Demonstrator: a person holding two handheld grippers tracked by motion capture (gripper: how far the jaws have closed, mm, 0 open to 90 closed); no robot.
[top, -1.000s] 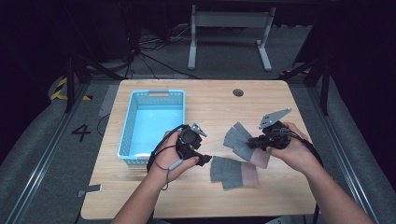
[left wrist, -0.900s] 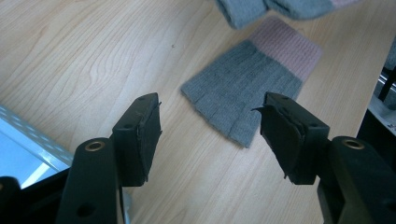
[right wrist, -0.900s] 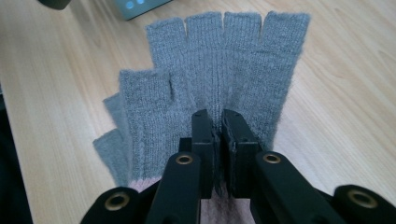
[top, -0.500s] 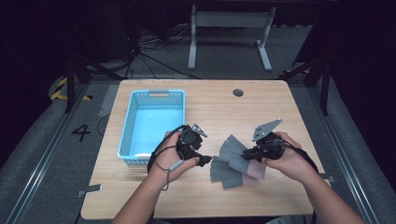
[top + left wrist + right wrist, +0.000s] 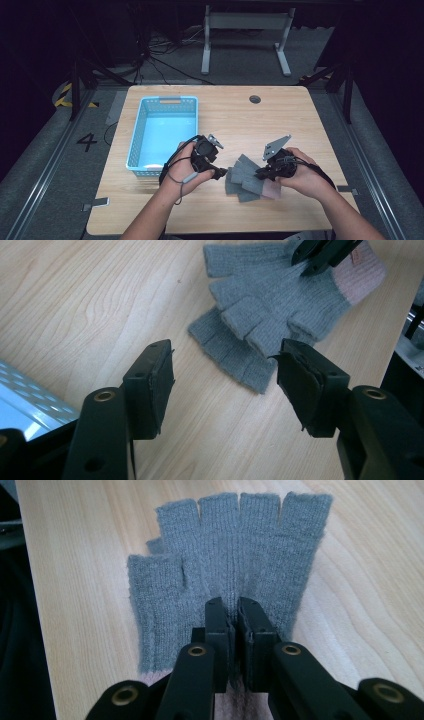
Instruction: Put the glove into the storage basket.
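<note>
Two grey knitted fingerless gloves lie overlapped on the wooden table (image 5: 300, 115). My right gripper (image 5: 259, 175) is shut on the upper glove (image 5: 235, 555), pinching its knit near the pink cuff (image 5: 360, 270), with the glove spread flat, finger stubs pointing away. The lower glove (image 5: 235, 352) sticks out from under it. My left gripper (image 5: 222, 173) hovers open just left of the gloves' finger ends, jaws wide apart with nothing between them (image 5: 225, 375). The right gripper's black jaws (image 5: 322, 252) show pressed on the upper glove.
A light blue plastic basket (image 5: 134, 145) stands at the table's left, just behind my left hand. A round cable hole (image 5: 255, 99) sits near the far edge. Bare wood stretches at the back and right.
My right gripper has carried the grey glove left and toward the near edge, lowering it onto the other glove. The left gripper has stayed put.
</note>
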